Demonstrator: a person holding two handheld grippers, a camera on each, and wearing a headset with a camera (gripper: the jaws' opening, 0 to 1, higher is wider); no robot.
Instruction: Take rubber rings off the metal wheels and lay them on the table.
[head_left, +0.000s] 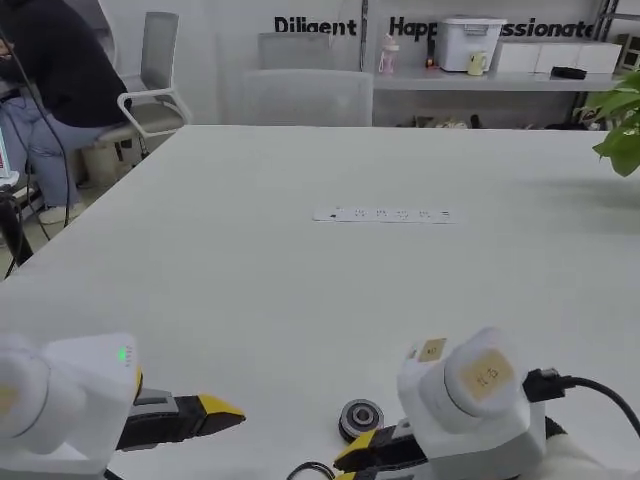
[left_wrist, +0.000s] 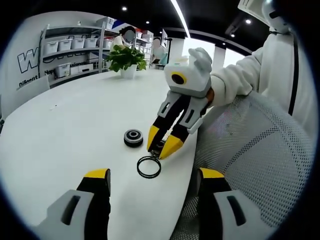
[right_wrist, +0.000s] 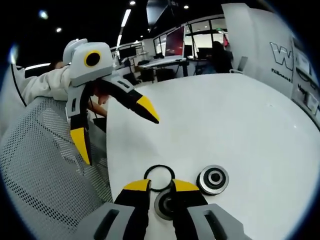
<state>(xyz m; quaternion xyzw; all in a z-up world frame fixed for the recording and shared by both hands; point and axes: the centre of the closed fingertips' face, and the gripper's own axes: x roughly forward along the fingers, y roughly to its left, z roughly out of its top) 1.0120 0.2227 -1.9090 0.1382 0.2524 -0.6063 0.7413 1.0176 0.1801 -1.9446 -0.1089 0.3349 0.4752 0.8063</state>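
Right gripper (right_wrist: 161, 186): jaws almost closed, clamped on a grey round metal wheel (right_wrist: 165, 206). A thin black rubber ring (right_wrist: 160, 167) lies flat on the white table (right_wrist: 225, 125) just ahead of the tips. A second wheel (right_wrist: 214, 180) sits just beside them. Left gripper (left_wrist: 155, 174), farther off: jaws wide apart, empty.

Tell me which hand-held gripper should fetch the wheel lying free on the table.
Probably left. The left hand-held gripper is open and empty, with the free wheel straight ahead; the right hand-held gripper has a second wheel between its jaws.
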